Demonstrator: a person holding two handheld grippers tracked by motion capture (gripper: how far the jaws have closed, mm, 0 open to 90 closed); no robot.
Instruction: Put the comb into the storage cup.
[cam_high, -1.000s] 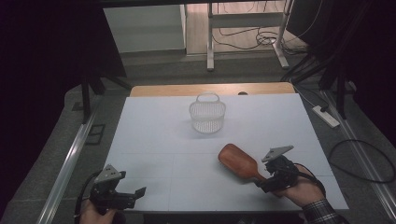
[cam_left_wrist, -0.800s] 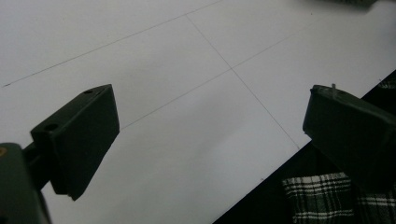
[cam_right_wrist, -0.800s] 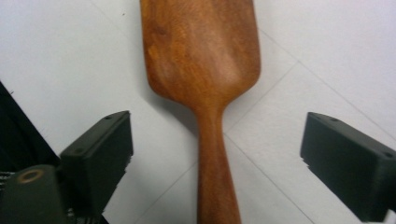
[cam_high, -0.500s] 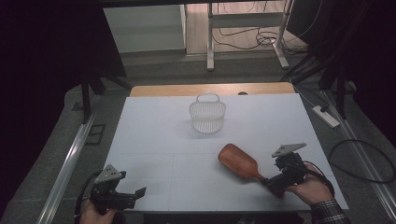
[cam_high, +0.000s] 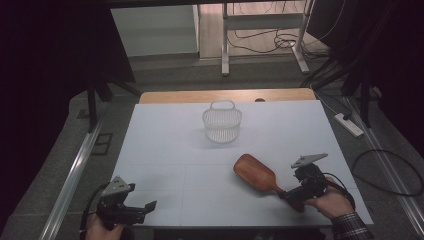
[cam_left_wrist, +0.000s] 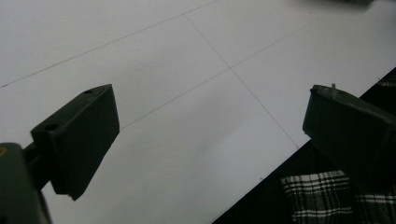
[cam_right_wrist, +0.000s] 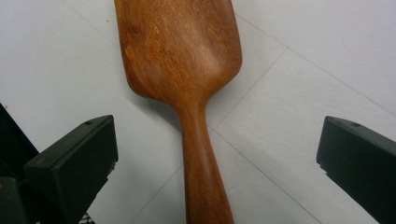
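Risk of a missed or skewed grip on the wooden brush: handle narrow against the wide gap of the right gripper, so an off-centre close likely to pivot the brush on the smooth white tabletop or push it aside rather than seize it. Second risk: a hold taken far back on the handle, leaving the heavy paddle end to droop and slip on lifting. Possible knock against the white wire basket only on a careless carry, since well apart from it now. Right gripper's fingers spread to full width, just opened, clasping nothing. Brush flat on the tabletop, at its near right part, handle running straight up the middle of the gap, touching neither finger, paddle end beyond the fingertips. In the high view, right gripper low at the handle's end. Left gripper at the near left edge, fingers likewise wide apart and empty, bare tabletop beneath.
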